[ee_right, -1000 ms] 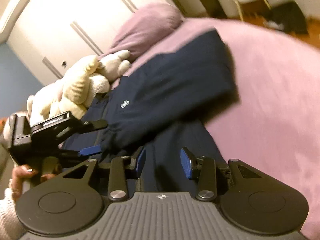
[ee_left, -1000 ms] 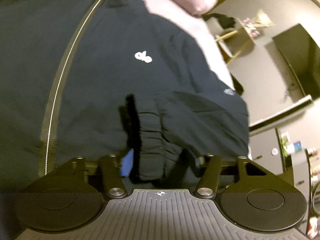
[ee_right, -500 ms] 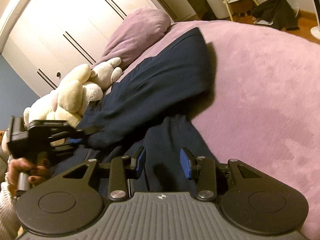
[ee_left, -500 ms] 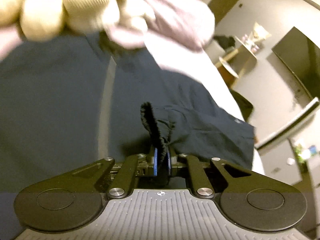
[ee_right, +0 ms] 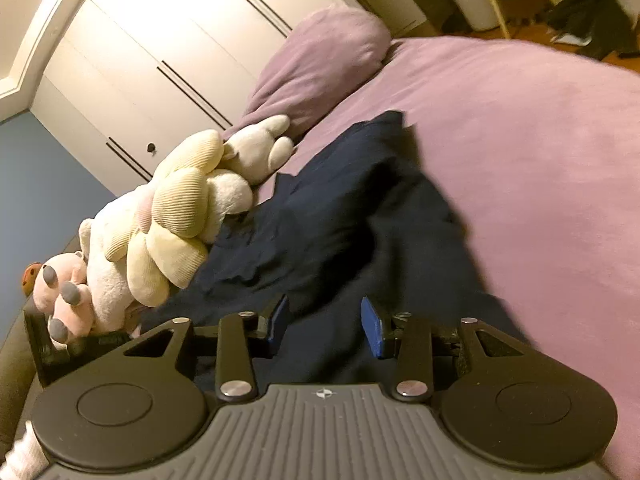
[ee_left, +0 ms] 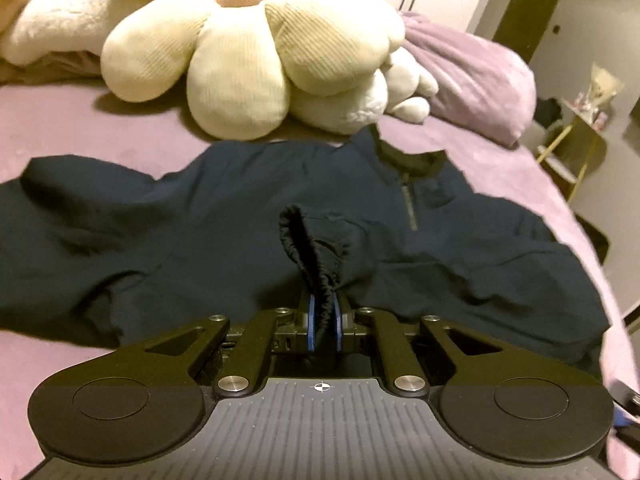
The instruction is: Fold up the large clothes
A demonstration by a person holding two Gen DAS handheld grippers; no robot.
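Observation:
A navy zip-neck jacket lies spread on the purple bed, collar toward the plush toys. My left gripper is shut on the sleeve's elastic cuff, which stands up from between the blue pads above the jacket body. In the right wrist view the jacket lies rumpled across the bed. My right gripper is open and empty, hovering just over the jacket's near part.
A cream flower-shaped plush and other soft toys lie at the jacket's collar end. A purple pillow sits beside them. The bedspread stretches to the right. A side table stands beyond the bed.
My left gripper closed on the sleeve cuff and pulled back with it, so the whole jacket and plush toys came into view. My right gripper stayed open and tilted over the jacket.

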